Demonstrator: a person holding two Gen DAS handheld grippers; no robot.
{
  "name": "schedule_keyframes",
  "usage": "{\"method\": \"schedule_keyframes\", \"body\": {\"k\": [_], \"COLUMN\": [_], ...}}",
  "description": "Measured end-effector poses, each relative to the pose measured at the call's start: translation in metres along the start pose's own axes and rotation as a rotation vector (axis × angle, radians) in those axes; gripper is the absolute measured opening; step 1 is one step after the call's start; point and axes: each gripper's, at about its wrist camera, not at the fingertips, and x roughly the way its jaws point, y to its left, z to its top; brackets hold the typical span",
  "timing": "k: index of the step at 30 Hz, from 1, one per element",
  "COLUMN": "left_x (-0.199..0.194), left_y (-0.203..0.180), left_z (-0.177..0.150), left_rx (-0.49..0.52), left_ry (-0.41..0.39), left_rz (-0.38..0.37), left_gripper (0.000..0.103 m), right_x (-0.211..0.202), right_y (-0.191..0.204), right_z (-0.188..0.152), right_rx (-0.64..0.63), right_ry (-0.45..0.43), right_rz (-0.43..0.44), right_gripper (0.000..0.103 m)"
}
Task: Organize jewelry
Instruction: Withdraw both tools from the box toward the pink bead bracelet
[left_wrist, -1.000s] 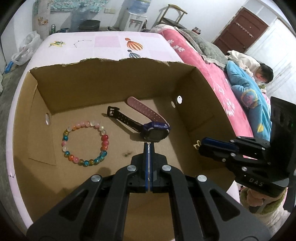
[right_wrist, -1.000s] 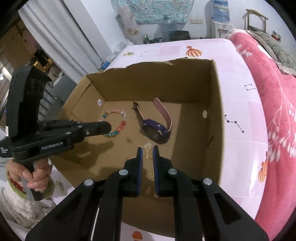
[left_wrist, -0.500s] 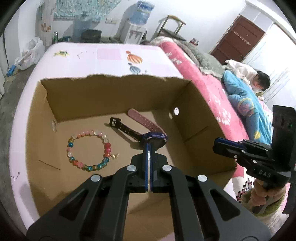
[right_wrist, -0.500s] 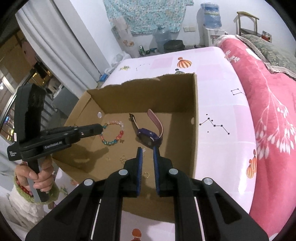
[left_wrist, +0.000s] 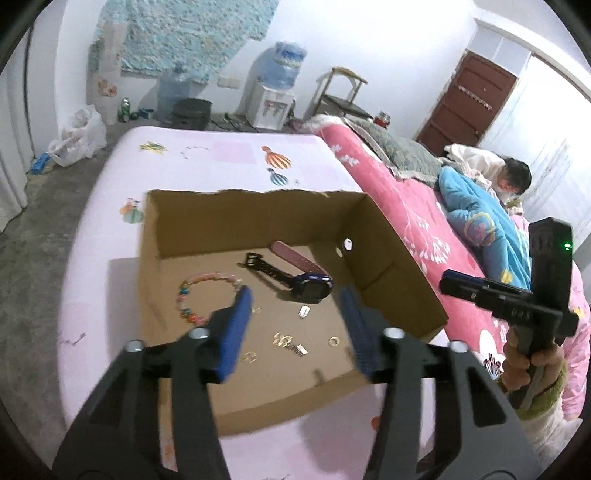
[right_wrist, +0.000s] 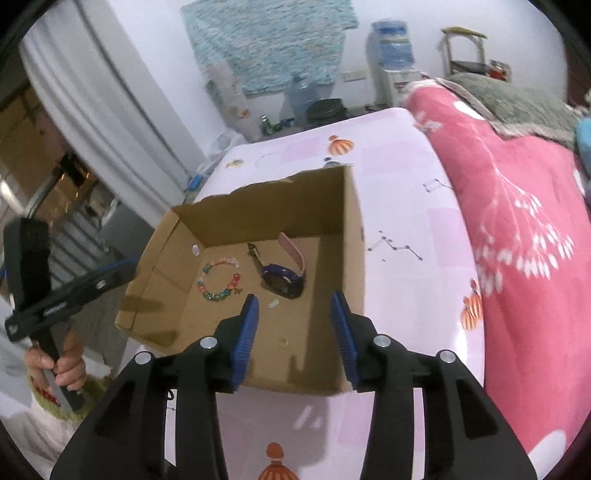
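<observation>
Left wrist view: left gripper (left_wrist: 295, 314) held above the near end of an open cardboard box (left_wrist: 255, 214) on a pink patterned bedsheet (left_wrist: 221, 155), jaws opening, blue pads (left_wrist: 236, 328) well apart with nothing between them. Seen on the box floor: a beaded bracelet (left_wrist: 201, 295) toward the left wall, a purple-faced watch (left_wrist: 312, 286) near the middle with a black strap on one end and a pink strap on the other, and small gold pieces (left_wrist: 282, 339) scattered nearer the camera, too small to identify. Right gripper (left_wrist: 448, 282) caught at the frame's right edge, beside and outside the box's right wall, gripped by a hand (left_wrist: 532, 363) in a green cuff. Right wrist view: right gripper (right_wrist: 294, 325) poised over the box's near wall (right_wrist: 306, 369), jaws likewise opening, empty, pads (right_wrist: 245, 332) clear of the cardboard. Bracelet (right_wrist: 219, 278) and watch (right_wrist: 282, 280) pictured side by side, apart, a small pale piece (right_wrist: 272, 304) just in front of them. Left gripper (right_wrist: 122, 273) visible at left, outside the box's left wall. Pink floral quilt (right_wrist: 517, 206) spread along the right; a person lying under a blue blanket (left_wrist: 480, 218) in the background.
</observation>
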Motion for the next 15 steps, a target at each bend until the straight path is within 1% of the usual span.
{"method": "schedule_keyframes", "body": {"k": [3,6,9,12,14,15], "left_x": [-0.023,-0.051,-0.074,-0.079,-0.074,-0.072], "left_y": [0.014,0.038,0.065,0.081,0.086,0.085], "left_z": [-0.012,-0.033,-0.065,-0.095,-0.118,-0.124], "left_rx": [-0.020,-0.064,-0.121,-0.153,-0.161,-0.161], "left_ry": [-0.030,-0.068,-0.089,-0.063,-0.018,-0.006], "left_rz": [0.056,0.115,0.189,0.229,0.256,0.262], "left_gripper": [0.065,0.071,0.073,0.073,0.073,0.073], "right_x": [-0.013,-0.025,-0.033,-0.036,-0.032,-0.027], "right_y": [-0.009,-0.017,-0.020,-0.015,-0.009,-0.003], "right_z": [-0.010,-0.024,-0.042,-0.063,-0.079,-0.088], "right_rx": [0.039,0.066,0.084,0.076,0.067,0.062], "right_ry": [-0.024,-0.048,-0.055,-0.046,-0.032,-0.015], "right_rz": [0.016,0.027,0.061,0.091,0.108,0.118], "right_gripper": [0.043,0.045,0.046,0.048,0.050,0.050]}}
